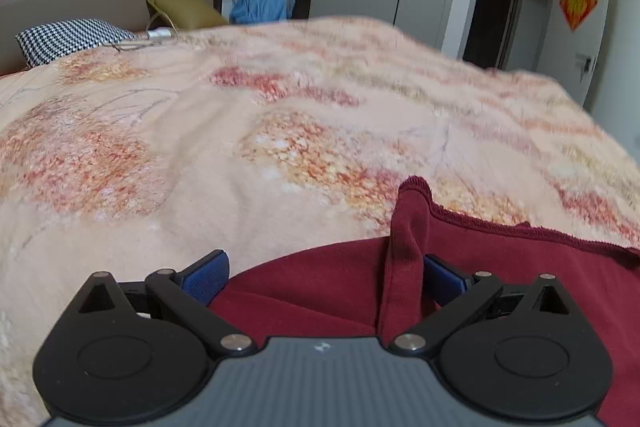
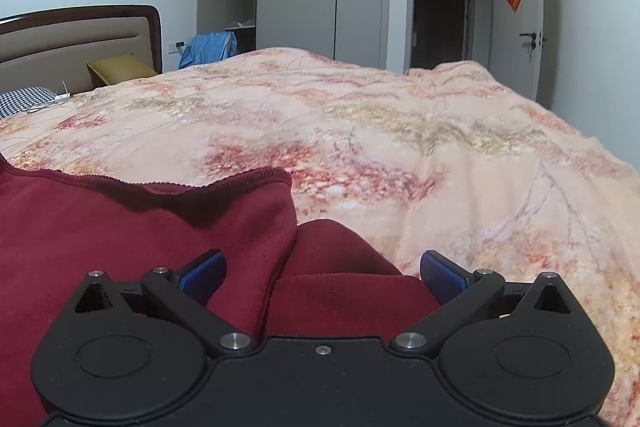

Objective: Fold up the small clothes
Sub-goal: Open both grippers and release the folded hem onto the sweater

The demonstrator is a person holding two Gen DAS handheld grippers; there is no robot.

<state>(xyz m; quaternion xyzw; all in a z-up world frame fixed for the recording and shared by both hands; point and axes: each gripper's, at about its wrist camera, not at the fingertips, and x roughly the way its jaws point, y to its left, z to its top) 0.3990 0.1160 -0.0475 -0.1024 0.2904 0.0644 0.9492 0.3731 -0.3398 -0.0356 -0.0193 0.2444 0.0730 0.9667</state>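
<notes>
Both jaws stand spread, gripping nothing. The left gripper [image 1: 324, 277] has the dark red garment [image 1: 500, 267] under it, an upright fold [image 1: 406, 239] rising at one o'clock by its right finger. The right gripper [image 2: 322, 275] straddles a raised corner at eleven o'clock. The hem runs crosswise between them on the floral blanket [image 2: 400, 131]; neither hand is nearer.

Dark red garment [image 1: 500, 267] is lying on the bed, knit fabric with a stitched hem along its far edge. One corner [image 1: 412, 203] is standing up in a narrow vertical fold in the left wrist view. In the right wrist view a flap [image 2: 240, 219] is draping over a lower, rounded layer [image 2: 340, 255].
</notes>
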